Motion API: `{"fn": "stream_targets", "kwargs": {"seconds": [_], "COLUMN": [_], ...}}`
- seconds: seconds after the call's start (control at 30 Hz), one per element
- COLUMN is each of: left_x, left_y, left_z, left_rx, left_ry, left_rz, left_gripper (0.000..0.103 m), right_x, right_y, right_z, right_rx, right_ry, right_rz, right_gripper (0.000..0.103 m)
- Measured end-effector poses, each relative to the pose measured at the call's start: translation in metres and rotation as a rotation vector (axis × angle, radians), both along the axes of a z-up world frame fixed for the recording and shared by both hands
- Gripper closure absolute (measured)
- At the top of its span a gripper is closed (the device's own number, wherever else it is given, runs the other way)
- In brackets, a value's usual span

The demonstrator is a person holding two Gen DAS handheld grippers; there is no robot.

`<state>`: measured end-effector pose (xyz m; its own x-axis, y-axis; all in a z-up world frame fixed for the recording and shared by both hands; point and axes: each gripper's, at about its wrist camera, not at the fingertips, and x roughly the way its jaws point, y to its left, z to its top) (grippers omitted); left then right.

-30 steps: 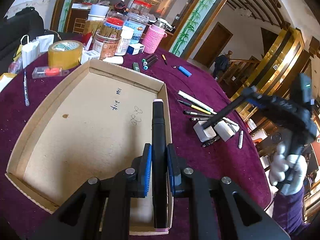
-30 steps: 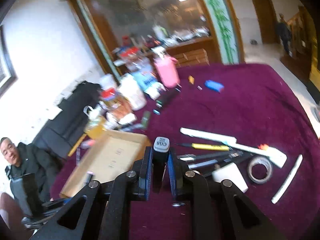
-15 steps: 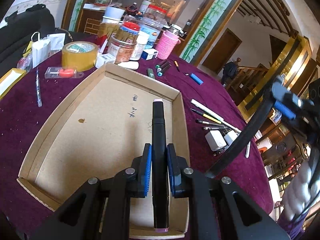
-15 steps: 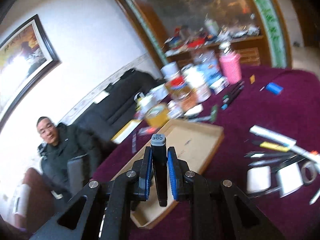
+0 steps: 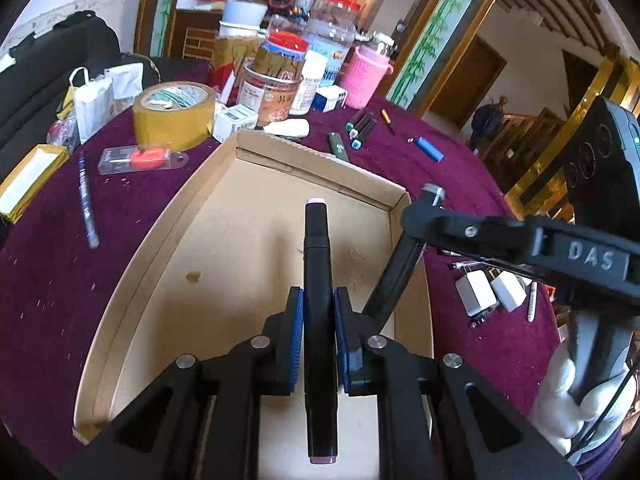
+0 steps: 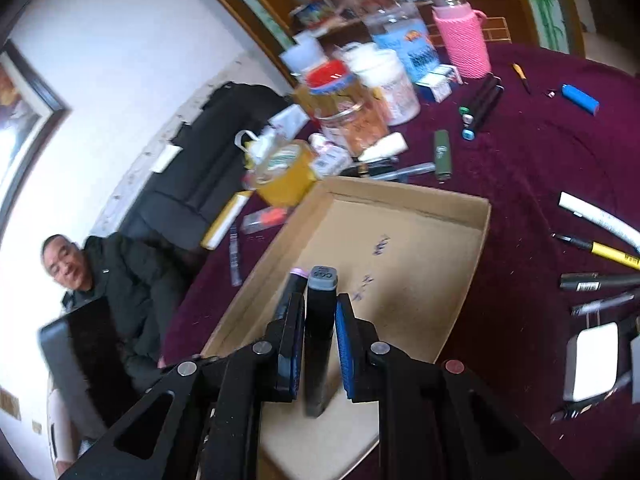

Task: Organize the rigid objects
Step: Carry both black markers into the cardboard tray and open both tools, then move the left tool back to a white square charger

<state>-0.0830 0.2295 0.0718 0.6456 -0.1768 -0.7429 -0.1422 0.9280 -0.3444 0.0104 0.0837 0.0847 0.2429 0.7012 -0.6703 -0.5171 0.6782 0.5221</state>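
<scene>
Since a second ago the right gripper (image 5: 432, 196) has swung from the pile of loose pens on the right of the purple tablecloth (image 5: 60, 280) over to the cardboard tray (image 5: 168, 232), so both hands now meet above it and the step in hand looks like the drop-off rather than the fetch. The left gripper (image 5: 318, 336) has drifted only a little and hangs over the tray's near half, its jaws clenched on a black marker with a pink cap (image 5: 317, 280) that points away toward the far wall of the tray. In the right wrist view the right gripper's jaws are clamped on a black marker with a grey cap (image 6: 320, 320), held above the tray floor just right of the pink-capped one, whose tip shows beside it. Both grippers tilt steeply downward at the tray, and a white-gloved hand (image 5: 576, 408) grips the right tool's handle at the far right. Neither marker lies in the tray yet; more pens and markers wait outside it on the cloth.
</scene>
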Motion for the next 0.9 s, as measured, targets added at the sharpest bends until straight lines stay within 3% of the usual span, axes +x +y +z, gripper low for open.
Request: {"fn": "stream_targets", "kwargs": {"seconds": [0.27, 0.43, 0.47, 0.5, 0.53, 0.6, 0.7, 0.77, 0.83, 0.9], "left_x": [0.059, 0.080, 0.081, 0.082, 0.082, 0.079, 0.076, 0.072, 0.066, 0.057], "left_y": [-0.003, -0.012, -0.011, -0.011, -0.011, -0.008, 0.000, 0.007, 0.012, 0.015], "left_z": [-0.019, -0.038, -0.040, -0.041, -0.042, -0.039, -0.040, -0.042, -0.042, -0.042], "left_rx": [-0.022, -0.060, -0.094, -0.118, -0.125, -0.138, -0.141, -0.173, -0.165, -0.165], "left_ry": [0.081, 0.128, 0.134, 0.135, 0.132, 0.106, 0.115, 0.107, 0.105, 0.098], "left_rz": [-0.052, -0.088, -0.090, -0.088, -0.084, -0.073, -0.031, -0.008, 0.027, 0.051], "left_gripper": [0.089, 0.088, 0.086, 0.076, 0.054, 0.029, 0.025, 0.025, 0.025, 0.025], "right_x": [0.041, 0.054, 0.055, 0.055, 0.054, 0.048, 0.030, 0.015, -0.002, -0.014], "right_y": [0.004, 0.007, 0.007, 0.006, 0.006, 0.003, -0.005, -0.014, -0.028, -0.038], "right_z": [-0.021, -0.032, -0.033, -0.034, -0.034, -0.027, -0.003, 0.013, 0.027, 0.033], "right_rx": [-0.149, -0.173, -0.173, -0.170, -0.167, -0.153, -0.163, -0.164, -0.149, -0.145], "right_ry": [-0.002, 0.015, 0.012, 0.011, 0.009, -0.032, -0.159, -0.241, -0.314, -0.353], "right_rz": [-0.110, -0.143, -0.155, -0.163, -0.169, -0.180, -0.194, -0.208, -0.229, -0.242], "right_gripper": [0.085, 0.084, 0.078, 0.074, 0.065, 0.062, 0.055, 0.029, 0.018, 0.018]}}
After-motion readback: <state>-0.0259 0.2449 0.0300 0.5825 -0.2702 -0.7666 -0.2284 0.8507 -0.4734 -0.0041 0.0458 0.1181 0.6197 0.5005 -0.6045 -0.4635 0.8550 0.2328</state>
